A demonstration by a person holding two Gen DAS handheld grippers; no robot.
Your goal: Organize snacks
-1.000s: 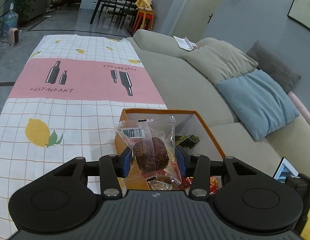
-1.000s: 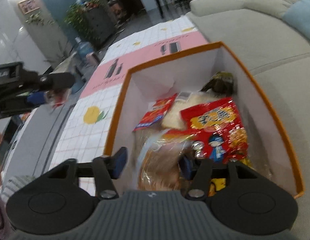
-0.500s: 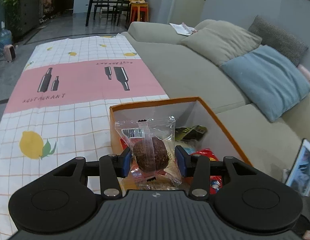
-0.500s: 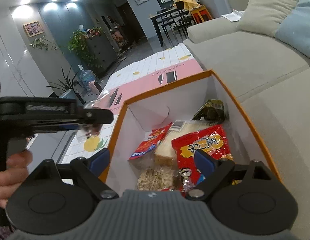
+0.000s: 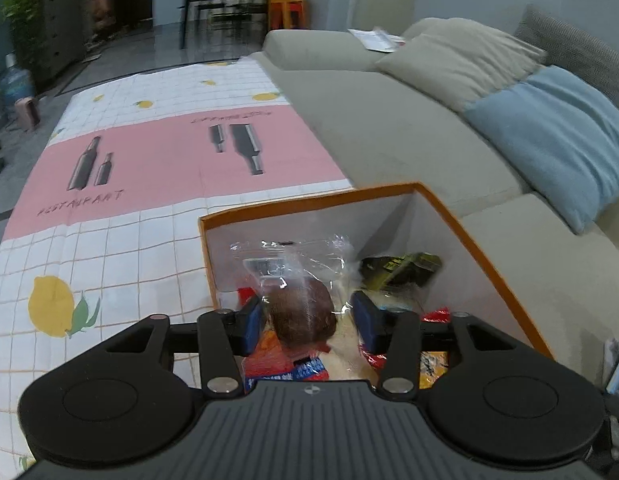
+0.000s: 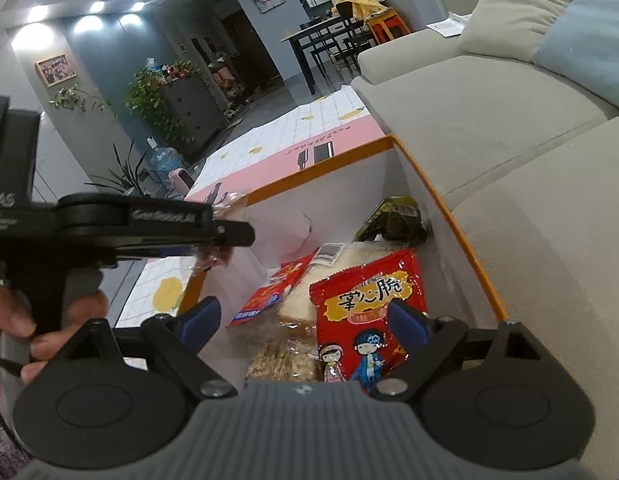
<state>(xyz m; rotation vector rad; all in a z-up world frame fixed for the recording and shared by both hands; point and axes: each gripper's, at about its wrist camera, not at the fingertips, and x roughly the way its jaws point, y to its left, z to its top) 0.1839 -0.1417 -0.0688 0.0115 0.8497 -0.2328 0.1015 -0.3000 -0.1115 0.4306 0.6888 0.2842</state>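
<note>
My left gripper (image 5: 307,318) is over the orange-rimmed white box (image 5: 481,252) with its jaws spread a little wider than the brown cake in a clear wrapper (image 5: 301,308) between them; the right pad stands clear of the cake. The box holds several snack packs, among them a dark green pack (image 5: 401,266). My right gripper (image 6: 303,318) is open and empty above the box (image 6: 465,248), over a red snack bag (image 6: 367,304) and a bread pack (image 6: 281,356). The left gripper (image 6: 225,236) shows at the box's left rim.
The box stands on a lemon-and-pink patterned cloth (image 5: 149,168) beside a grey sofa (image 5: 389,120) with a beige cushion and a blue cushion (image 5: 557,136). A dining table and plants are far behind.
My left gripper has come forward and down over the box and its jaws have widened around the cake. My right gripper let go of the bread pack, opened and drew back.
</note>
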